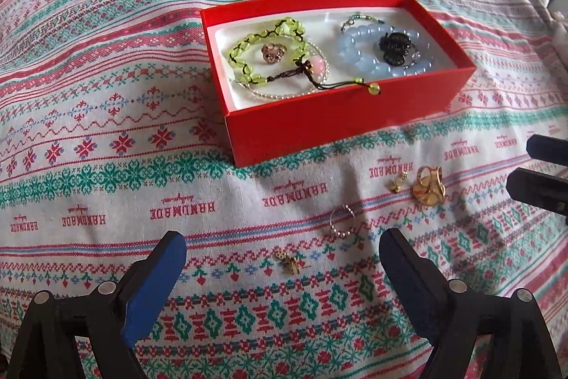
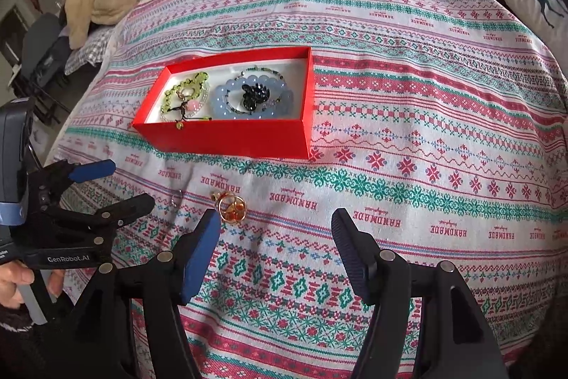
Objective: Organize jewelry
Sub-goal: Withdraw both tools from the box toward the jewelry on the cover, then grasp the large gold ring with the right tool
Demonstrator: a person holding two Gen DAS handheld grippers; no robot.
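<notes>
Left gripper [image 1: 282, 258]: jaws wide open, holding nothing.
Right gripper [image 2: 277, 237]: jaws open, empty.
Red cardboard box [image 1: 340, 126]: at 12 o'clock, holds bracelets.

Left wrist view: open red cardboard box [image 1: 340, 126] sits centre frame on patterned woven cloth [image 1: 106, 95]; bracelets are held inside. Below-right of it, gold ring cluster [image 1: 429, 189]; beaded ring [image 1: 342, 222] lower centre.
</notes>
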